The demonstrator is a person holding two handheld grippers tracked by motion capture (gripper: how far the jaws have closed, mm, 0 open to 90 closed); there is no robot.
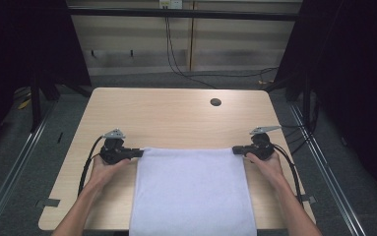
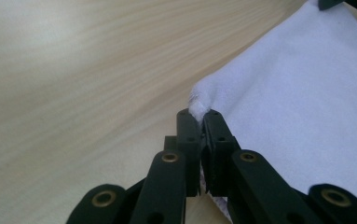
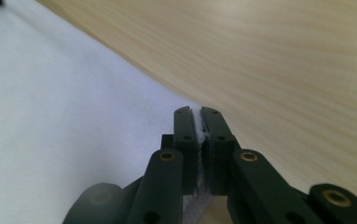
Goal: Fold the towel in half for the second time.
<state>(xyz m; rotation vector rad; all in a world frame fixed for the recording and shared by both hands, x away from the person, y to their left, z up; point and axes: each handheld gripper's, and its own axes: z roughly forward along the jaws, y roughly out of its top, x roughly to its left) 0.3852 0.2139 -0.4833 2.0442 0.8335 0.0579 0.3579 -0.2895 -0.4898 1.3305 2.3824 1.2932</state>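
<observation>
A white towel lies flat on the wooden table, its near end hanging over the front edge. My left gripper is shut on the towel's far left corner; in the left gripper view the cloth bunches between the black fingertips, the gripper pinching it. My right gripper is shut on the far right corner. In the right gripper view the towel spreads to the left and a thin white edge of it sits pinched in the gripper. A hand holds each gripper.
A round cable hole sits in the far right part of the tabletop. Bare wood stretches beyond the towel's far edge. Black cables trail from both grippers toward the table's sides. Dark floor and metal rails flank the table.
</observation>
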